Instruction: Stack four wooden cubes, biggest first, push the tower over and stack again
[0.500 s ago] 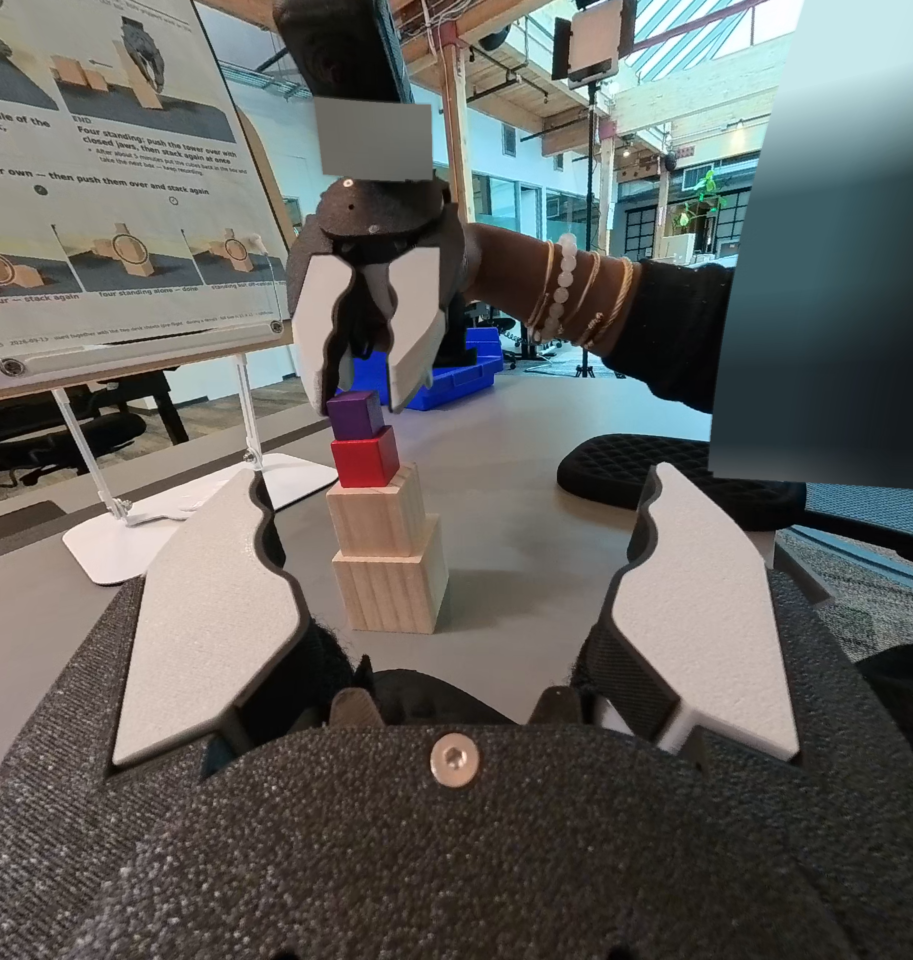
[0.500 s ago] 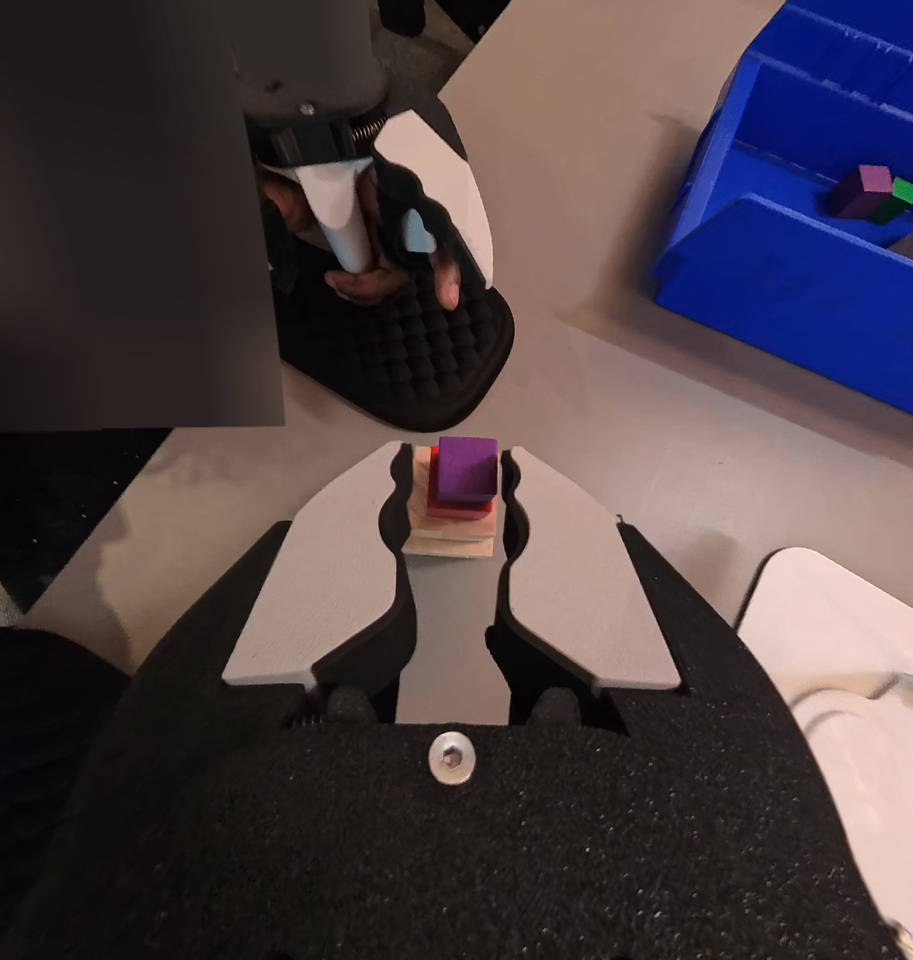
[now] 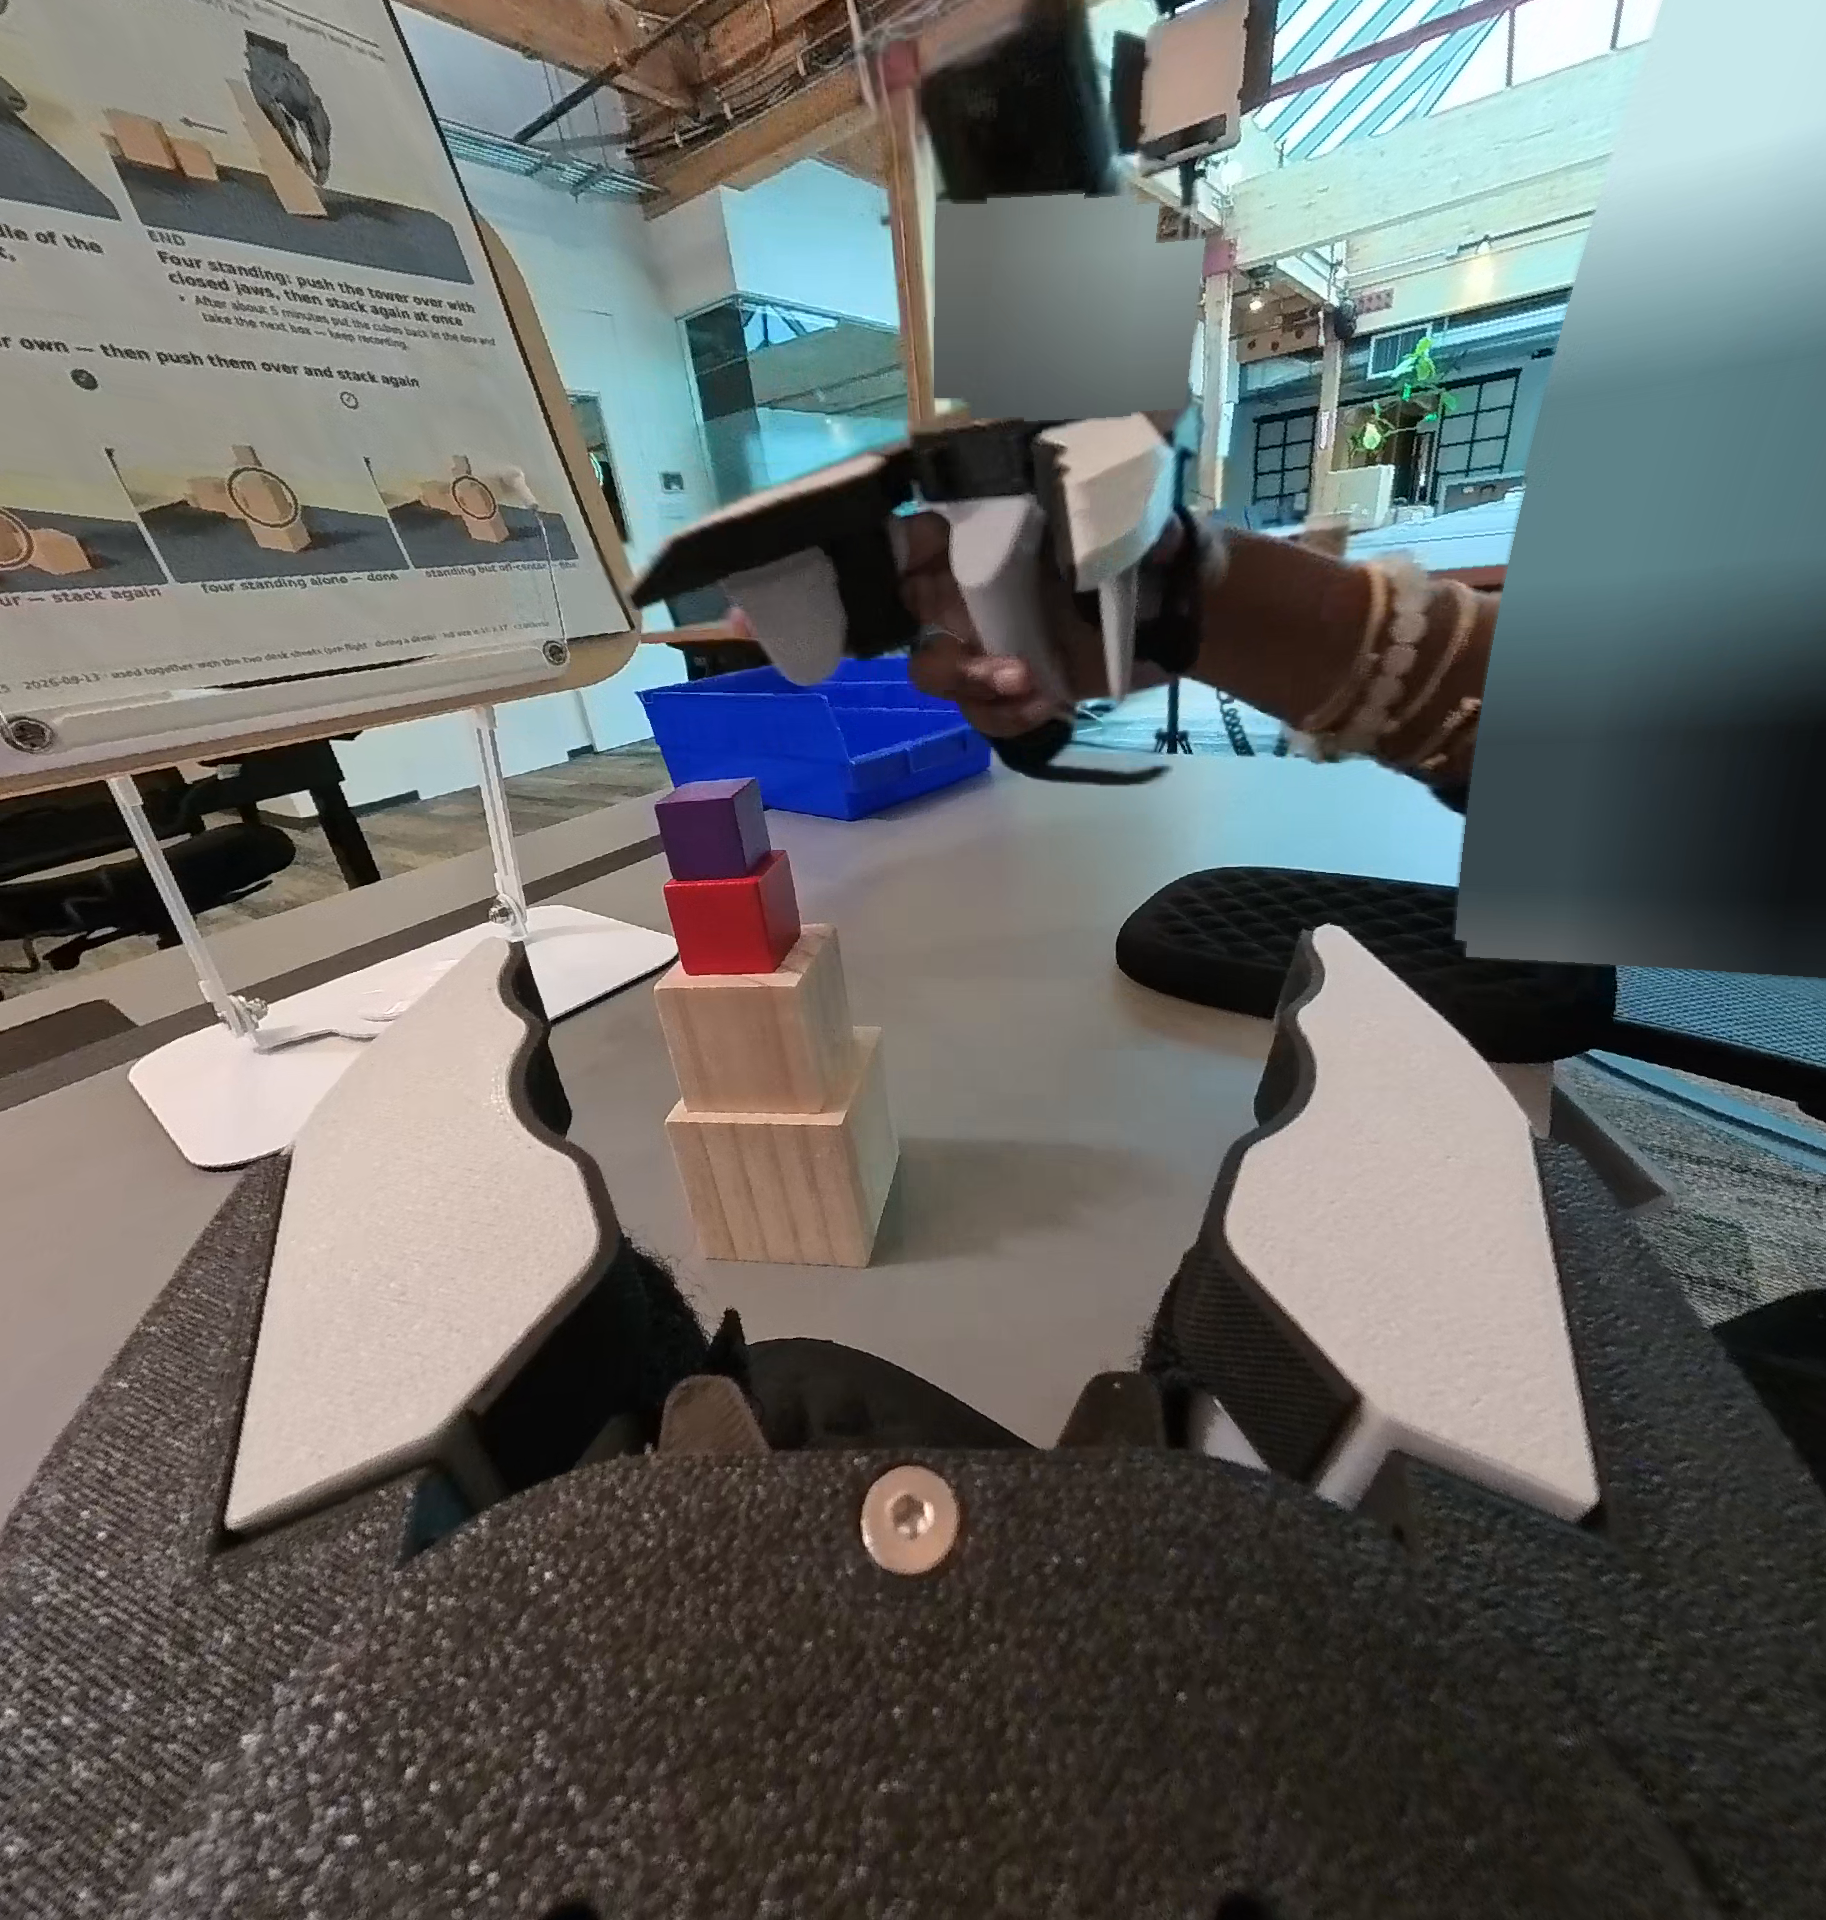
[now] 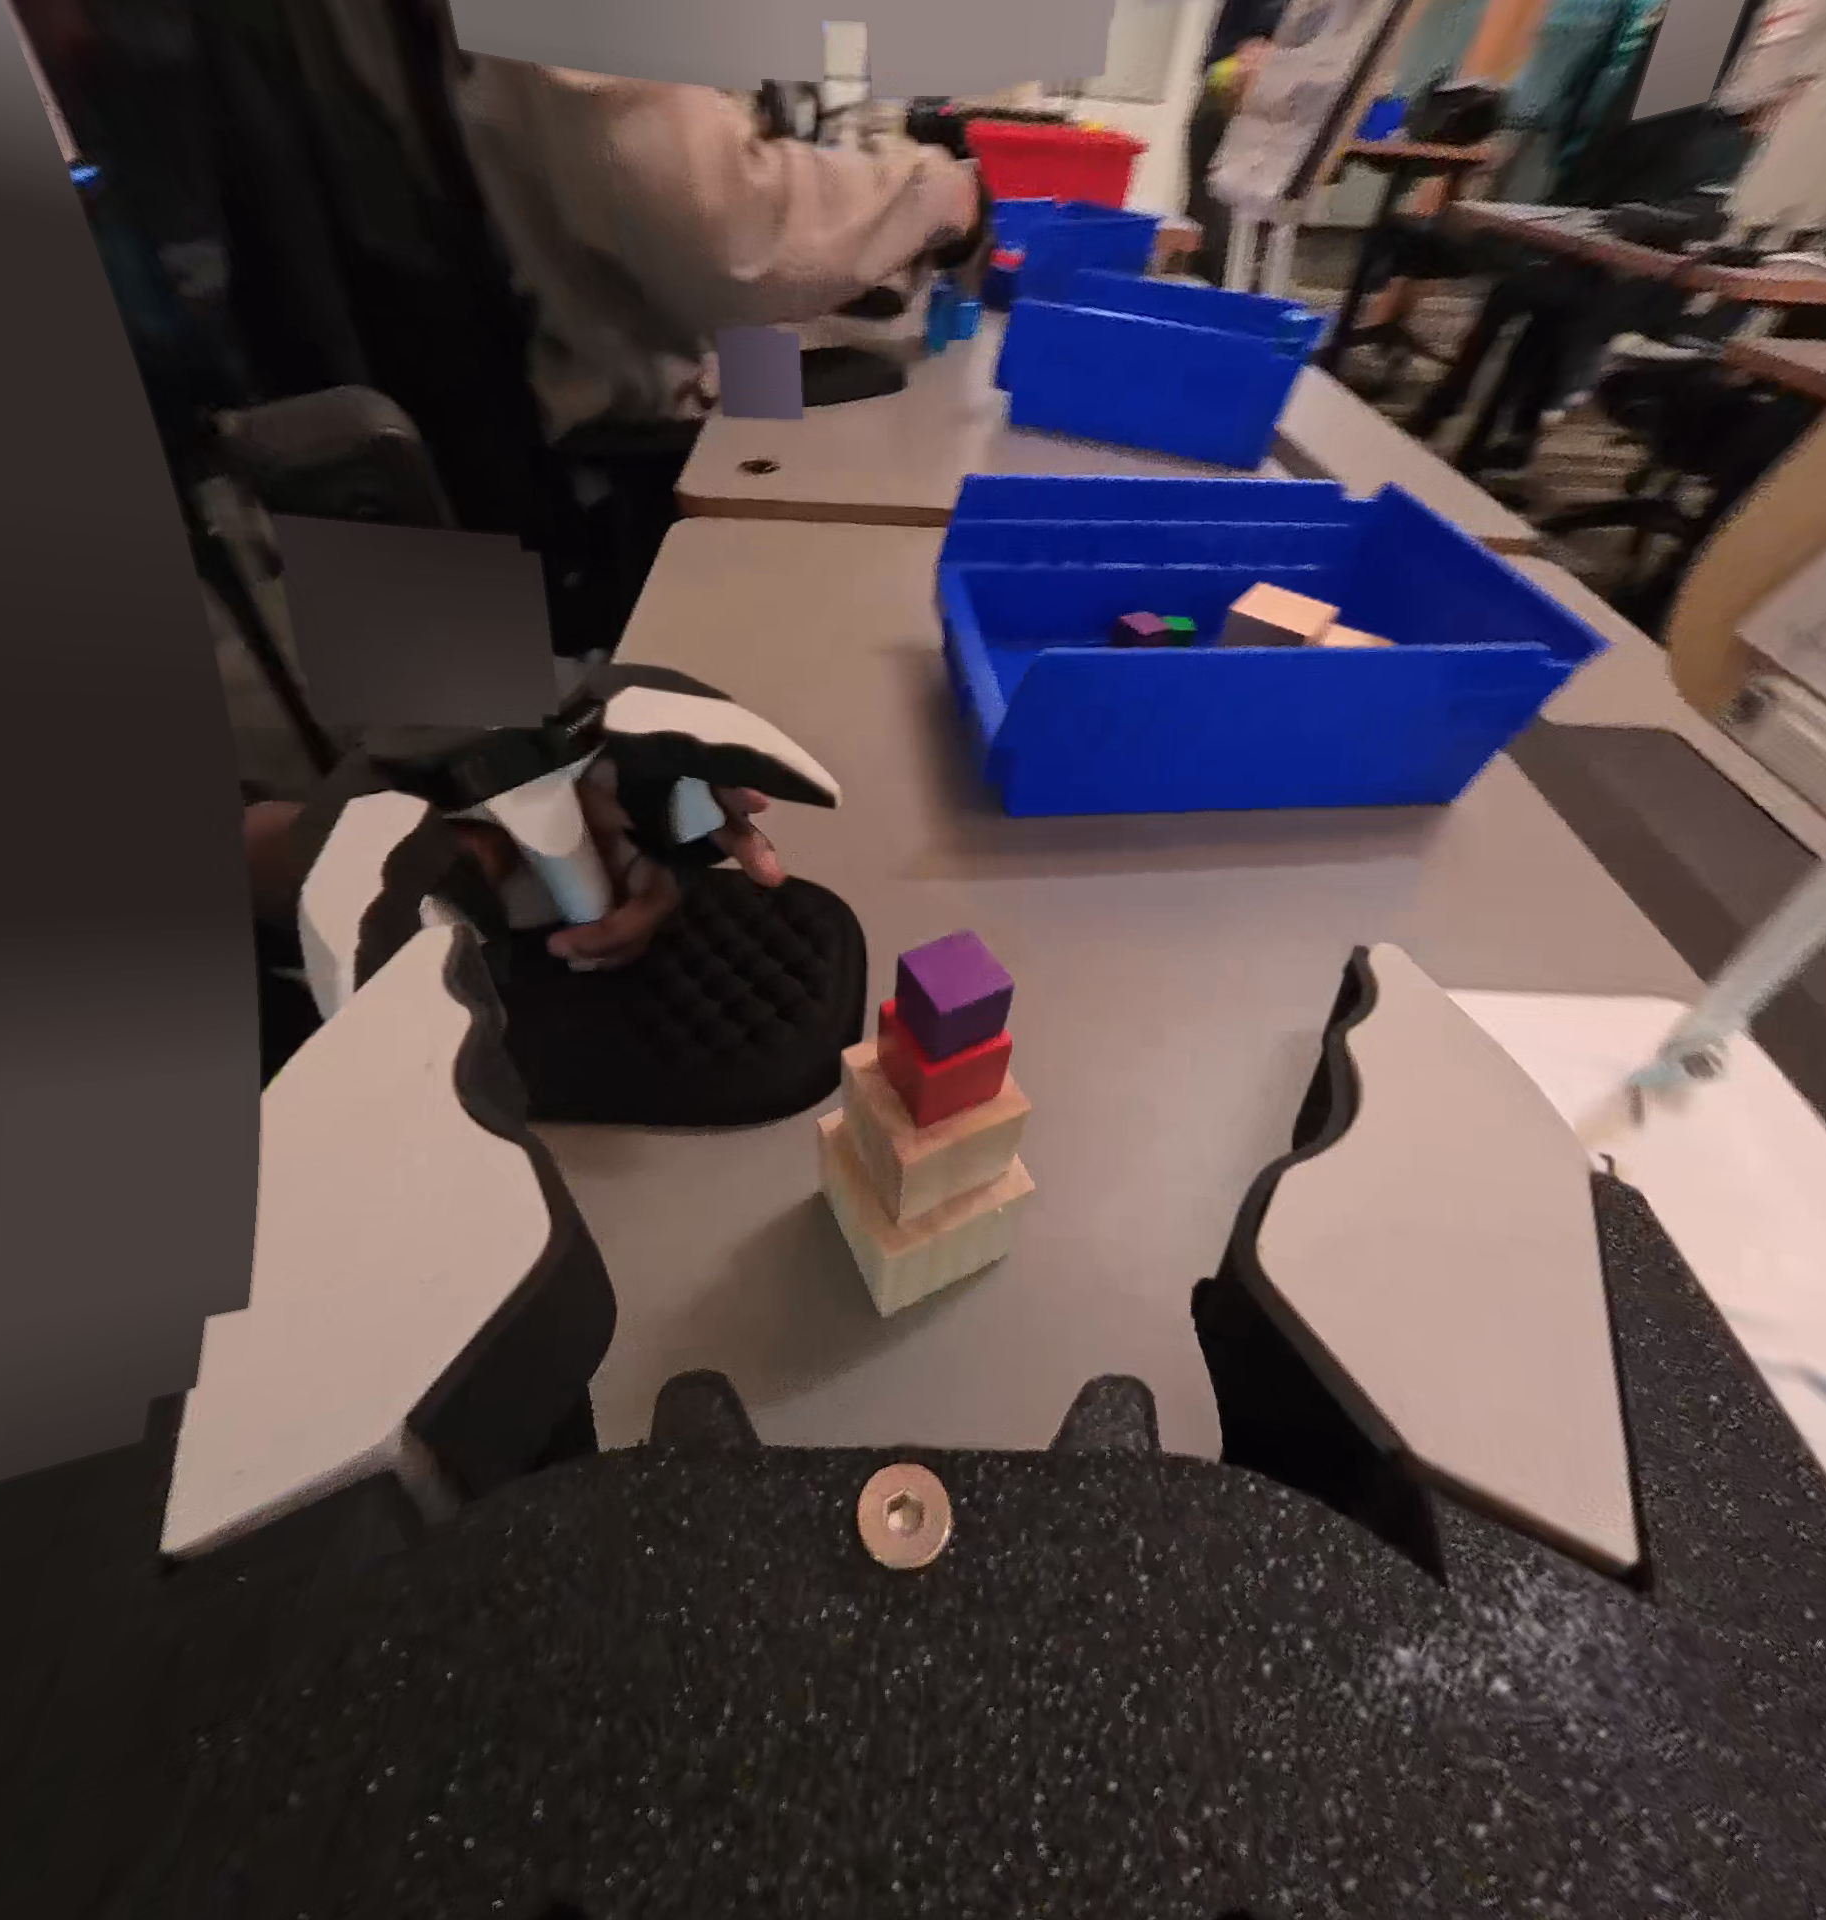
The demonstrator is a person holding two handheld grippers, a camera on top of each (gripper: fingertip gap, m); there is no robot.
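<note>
Four stacked cubes (image 3: 758, 1023) on worktop (image 3: 1044, 935) | light, rigid, topple-prone | pinch opposite flat faces | your left tongs (image 3: 909, 1049), right tongs (image 4: 909, 1060): apart, empty

printed text and pictures on the instruction sheet (image 3: 244, 343); lowest line probably too blurred.

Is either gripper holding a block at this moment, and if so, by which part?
Neither. The left gripper and right gripper both stand wide open and clear of the four-block tower, whose purple cube sits untouched on top.
</note>
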